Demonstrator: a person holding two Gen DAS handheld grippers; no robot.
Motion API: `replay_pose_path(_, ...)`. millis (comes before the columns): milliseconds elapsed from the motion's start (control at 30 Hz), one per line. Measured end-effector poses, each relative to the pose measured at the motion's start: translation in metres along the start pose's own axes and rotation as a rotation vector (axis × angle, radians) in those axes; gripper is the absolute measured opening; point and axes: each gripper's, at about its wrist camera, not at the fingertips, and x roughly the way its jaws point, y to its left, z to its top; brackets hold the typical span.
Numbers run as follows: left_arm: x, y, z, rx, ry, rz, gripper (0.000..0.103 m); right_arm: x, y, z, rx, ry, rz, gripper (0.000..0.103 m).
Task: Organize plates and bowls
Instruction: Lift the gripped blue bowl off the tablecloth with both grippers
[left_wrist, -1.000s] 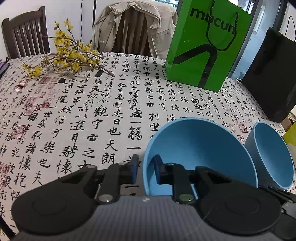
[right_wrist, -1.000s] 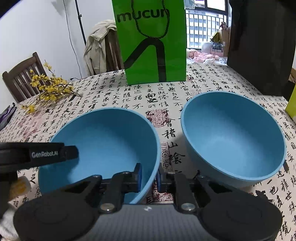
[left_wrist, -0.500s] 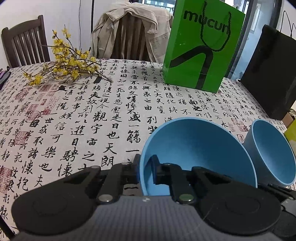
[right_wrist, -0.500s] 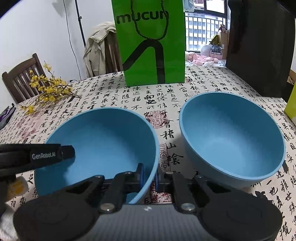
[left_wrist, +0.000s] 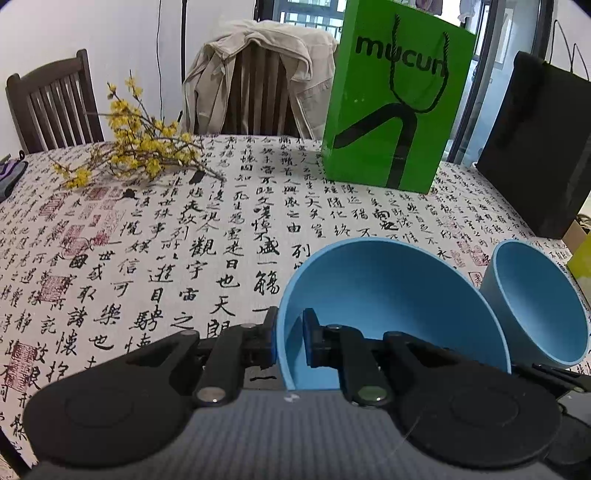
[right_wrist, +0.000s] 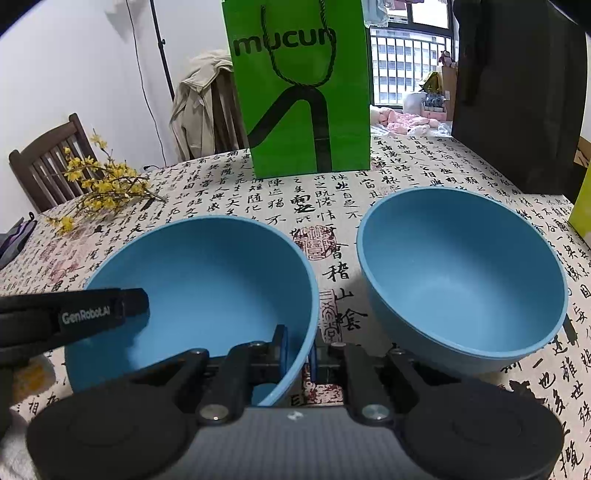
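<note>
Two blue bowls are on the calligraphy tablecloth. My left gripper (left_wrist: 290, 343) is shut on the left rim of the nearer blue bowl (left_wrist: 384, 295), one finger inside, one outside. My right gripper (right_wrist: 297, 350) is shut on the right rim of the same bowl (right_wrist: 199, 280), and the left gripper's finger (right_wrist: 74, 314) shows at that bowl's left edge. The bowl looks lifted and tilted. The second blue bowl (right_wrist: 461, 266) stands on the cloth to the right; it also shows in the left wrist view (left_wrist: 535, 299).
A green paper bag (right_wrist: 303, 92) stands at the back of the table. A black bag (left_wrist: 535, 147) stands at the right. A yellow flower branch (left_wrist: 136, 147) lies at the back left. Wooden chairs (left_wrist: 51, 103) stand behind the table (left_wrist: 147, 258).
The left gripper's fingers have closed onto the bowl's rim. The held bowl has risen and both views have shifted slightly upward.
</note>
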Motion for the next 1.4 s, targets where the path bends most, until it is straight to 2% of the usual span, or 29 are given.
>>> replay_pose_path(900,-0.047,0.005,-0.01,0.0,-0.098,-0.001,0.013,-0.033,0.003,0.001,-0.004,-0.087,0.07,0.011)
replay_pose_path(1400,-0.06,0.011,-0.016,-0.011,-0.114,0.0,0.013,-0.045,0.005,0.0,-0.009,-0.107,0.102,0.011)
